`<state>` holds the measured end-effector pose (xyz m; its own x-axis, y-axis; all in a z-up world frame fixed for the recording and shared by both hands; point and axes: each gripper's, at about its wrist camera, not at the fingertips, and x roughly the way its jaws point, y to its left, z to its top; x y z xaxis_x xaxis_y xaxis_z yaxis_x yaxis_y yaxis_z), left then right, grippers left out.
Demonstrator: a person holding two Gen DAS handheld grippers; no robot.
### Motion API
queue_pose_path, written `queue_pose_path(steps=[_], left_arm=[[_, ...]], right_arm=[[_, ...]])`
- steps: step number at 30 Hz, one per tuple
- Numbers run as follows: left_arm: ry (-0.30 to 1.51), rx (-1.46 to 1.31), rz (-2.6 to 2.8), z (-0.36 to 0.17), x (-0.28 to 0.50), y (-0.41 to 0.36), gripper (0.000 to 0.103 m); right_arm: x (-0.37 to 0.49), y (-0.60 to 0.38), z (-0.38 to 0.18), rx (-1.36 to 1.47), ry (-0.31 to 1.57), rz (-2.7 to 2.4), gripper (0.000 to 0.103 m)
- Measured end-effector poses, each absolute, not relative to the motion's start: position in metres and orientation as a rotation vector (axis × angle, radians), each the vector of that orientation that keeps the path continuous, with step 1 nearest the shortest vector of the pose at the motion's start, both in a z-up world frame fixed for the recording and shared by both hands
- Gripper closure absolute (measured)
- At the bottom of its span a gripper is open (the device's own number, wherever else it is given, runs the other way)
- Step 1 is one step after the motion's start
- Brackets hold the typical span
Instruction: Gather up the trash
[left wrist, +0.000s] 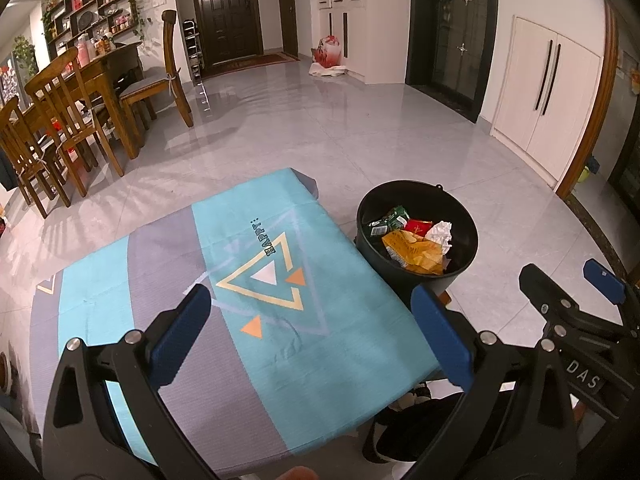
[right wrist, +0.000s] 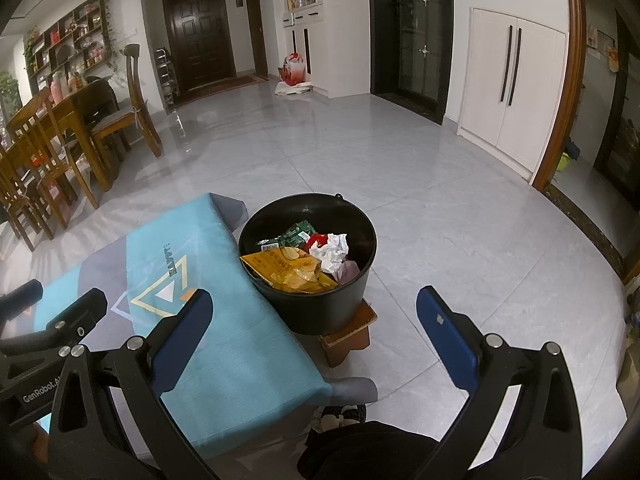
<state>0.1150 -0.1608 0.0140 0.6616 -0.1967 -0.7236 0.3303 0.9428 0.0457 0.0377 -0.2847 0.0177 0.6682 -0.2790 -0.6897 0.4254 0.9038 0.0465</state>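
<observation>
Trash (right wrist: 304,260) in black bucket (right wrist: 360,280) — light, crinkly wrappers, pinch any edge; left gripper (left wrist: 312,332) and right gripper (right wrist: 316,336) agape, empty.

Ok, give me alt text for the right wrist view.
A black bin holding a yellow chip bag, crumpled white paper and green and red wrappers stands on a small wooden stool beside a teal-clothed table. The open, empty right claw frames it.
</observation>
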Motion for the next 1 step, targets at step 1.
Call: queue_pose_path(steps=[1], left_arm=[[0.798,0.178,-0.297,0.0137,0.1151,-0.1598,0.003]], right_arm=[[0.0376,-0.2841,0.0176,0.209,0.741,-0.400,0.003]])
